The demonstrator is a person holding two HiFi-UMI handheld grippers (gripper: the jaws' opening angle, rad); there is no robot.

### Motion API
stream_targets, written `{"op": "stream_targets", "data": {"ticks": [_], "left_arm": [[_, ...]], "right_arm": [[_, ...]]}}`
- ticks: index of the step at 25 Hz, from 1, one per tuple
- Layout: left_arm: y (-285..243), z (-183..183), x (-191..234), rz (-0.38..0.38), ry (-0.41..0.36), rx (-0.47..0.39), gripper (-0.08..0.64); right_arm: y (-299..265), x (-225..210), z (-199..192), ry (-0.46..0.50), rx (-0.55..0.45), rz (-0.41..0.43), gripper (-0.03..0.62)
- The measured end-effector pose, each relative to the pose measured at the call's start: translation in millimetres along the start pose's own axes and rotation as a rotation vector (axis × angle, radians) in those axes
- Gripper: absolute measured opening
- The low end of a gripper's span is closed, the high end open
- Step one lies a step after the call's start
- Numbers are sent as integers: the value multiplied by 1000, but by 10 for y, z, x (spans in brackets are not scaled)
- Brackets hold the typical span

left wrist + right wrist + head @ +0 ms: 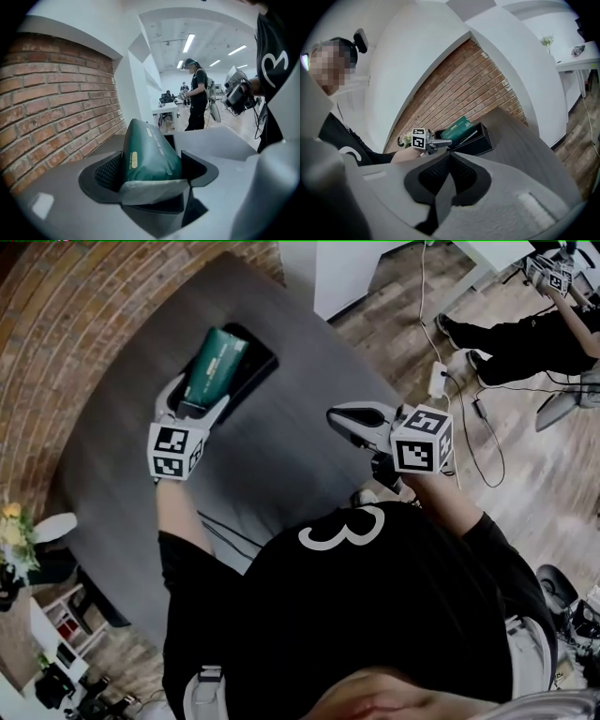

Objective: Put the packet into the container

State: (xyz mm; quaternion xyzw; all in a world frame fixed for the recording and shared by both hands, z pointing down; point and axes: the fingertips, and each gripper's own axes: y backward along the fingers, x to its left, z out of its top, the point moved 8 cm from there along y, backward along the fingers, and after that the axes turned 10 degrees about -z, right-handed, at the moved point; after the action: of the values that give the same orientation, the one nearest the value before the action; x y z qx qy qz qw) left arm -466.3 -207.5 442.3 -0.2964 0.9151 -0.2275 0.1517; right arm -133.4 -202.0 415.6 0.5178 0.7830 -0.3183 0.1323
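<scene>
There's a big white 3 on the black shirt (342, 526), just behind the right gripper (336, 418); over in the left gripper (194, 399), the green packet (149, 154) shows a small yellow label and a line of white print, both too blurred to read; nothing else legible.

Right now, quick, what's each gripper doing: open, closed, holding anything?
Left gripper: closed on the green packet.
Right gripper: closed, nothing between its jaws.

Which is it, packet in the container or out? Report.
Not fully in: the packet, clamped by the left gripper, slants up over the container rim.
</scene>
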Motion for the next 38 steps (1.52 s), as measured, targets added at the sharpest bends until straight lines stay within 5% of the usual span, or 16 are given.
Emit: {"op": "stream_targets", "data": {"ticks": [4,16,24,32,38], "left_arm": [[-94,-17,37,-13,-31,2,420],[-153,21,90,-96,35,-108,430],[-225,-31,12,-95,9,-53,433],[-121,2,-51,-54,35,-26,439],[50,139,-287,32,159,-75,367]], "right_arm": [[26,-10,-41,-8,0,-18,2],[52,-35,-141,-50,-12,-58,2],[25,-17,-179,-55,-5,-54,2],[30,18,-69,-28,-6,-25,2],[174,-6,38,1,-34,16,2]]}}
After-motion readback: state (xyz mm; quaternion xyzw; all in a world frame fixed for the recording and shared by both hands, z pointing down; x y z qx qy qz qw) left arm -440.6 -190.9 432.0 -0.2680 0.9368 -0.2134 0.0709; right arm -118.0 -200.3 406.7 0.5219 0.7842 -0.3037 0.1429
